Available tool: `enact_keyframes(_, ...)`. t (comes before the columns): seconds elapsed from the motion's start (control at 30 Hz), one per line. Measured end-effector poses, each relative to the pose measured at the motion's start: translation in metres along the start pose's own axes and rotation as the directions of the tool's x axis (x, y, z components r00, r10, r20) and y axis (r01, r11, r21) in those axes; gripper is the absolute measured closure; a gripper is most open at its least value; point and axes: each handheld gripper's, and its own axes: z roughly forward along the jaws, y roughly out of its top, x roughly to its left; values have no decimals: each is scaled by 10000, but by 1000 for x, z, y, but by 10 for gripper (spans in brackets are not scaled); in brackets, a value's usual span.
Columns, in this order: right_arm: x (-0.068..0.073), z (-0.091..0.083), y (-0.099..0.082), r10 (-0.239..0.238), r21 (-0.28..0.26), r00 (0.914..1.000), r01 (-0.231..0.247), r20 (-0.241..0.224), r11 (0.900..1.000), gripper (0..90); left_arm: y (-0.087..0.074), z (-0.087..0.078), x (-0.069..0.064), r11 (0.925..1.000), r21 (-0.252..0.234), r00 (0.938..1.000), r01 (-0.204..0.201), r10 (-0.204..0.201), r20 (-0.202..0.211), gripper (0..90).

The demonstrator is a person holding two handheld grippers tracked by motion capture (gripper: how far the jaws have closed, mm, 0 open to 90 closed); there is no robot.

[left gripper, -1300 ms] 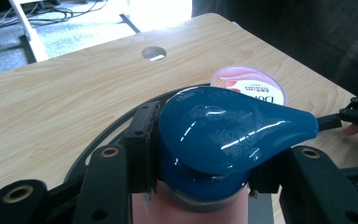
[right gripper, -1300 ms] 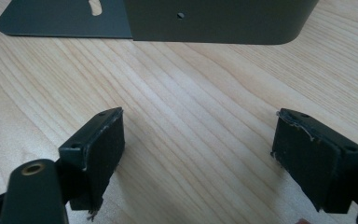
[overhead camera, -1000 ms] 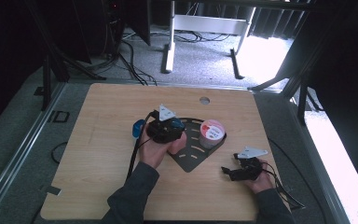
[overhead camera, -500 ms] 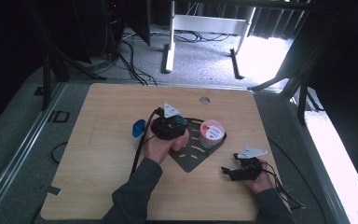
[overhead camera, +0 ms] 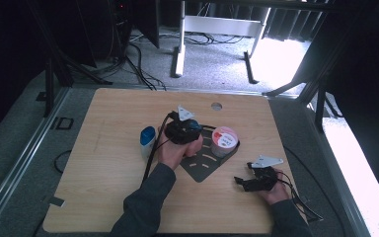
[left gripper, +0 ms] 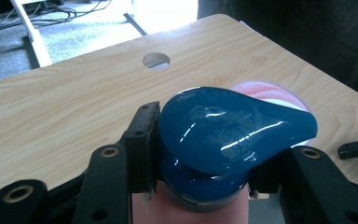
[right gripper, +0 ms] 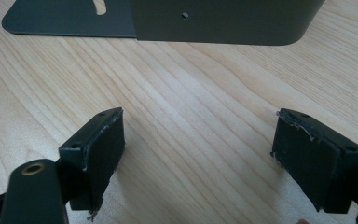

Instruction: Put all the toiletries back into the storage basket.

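over the middle of the light wooden table (overhead camera: 103,163), left gripper (overhead camera: 183,129) clamped on a bottle with a glossy dark-blue teardrop cap and pinkish body (left gripper: 223,135); jaws bite the neck just under the cap, one pad each side, so it's gripping, not empty; from the left gripper view the cap's long axis runs across the jaws, pointed tip to the right; bottle hangs upright above the near-left part of the dark grey slotted metal stand (overhead camera: 205,165); key relation: the round pink-and-white lidded tub (overhead camera: 224,139) sits on that stand just to the right of the held bottle, close but apart, and shows right behind the cap tip (left gripper: 279,95) in the left gripper view; any set-down on the stand has to clear that tub, my guess; left hand is clearly the nearer one to stand and tub; second small bottle with a blue cap and whitish body (overhead camera: 147,140) stands on the table just left of the left hand; right gripper (overhead camera: 249,182) rests low at the near-right of the table, jaws spread wide, nothing between them but bare wood (right gripper: 196,140), stand's edge (right gripper: 223,23) ahead of it; writing: faint embossed letters on the blue cap and print on the tub lid, both too small to read; no brand legible
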Motion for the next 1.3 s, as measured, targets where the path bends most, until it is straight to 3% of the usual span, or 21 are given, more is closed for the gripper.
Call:
enact_keyframes(1.07,0,0,0,-33,5,10000,33,-46,10000,166,9,45,1,9998,63,9996,202,-200,-216,527)
enact_keyframes(1.3,0,0,0,-31,8,10000,31,-59,10000,166,11,55,3,9994,268,9995,225,-219,-224,527)
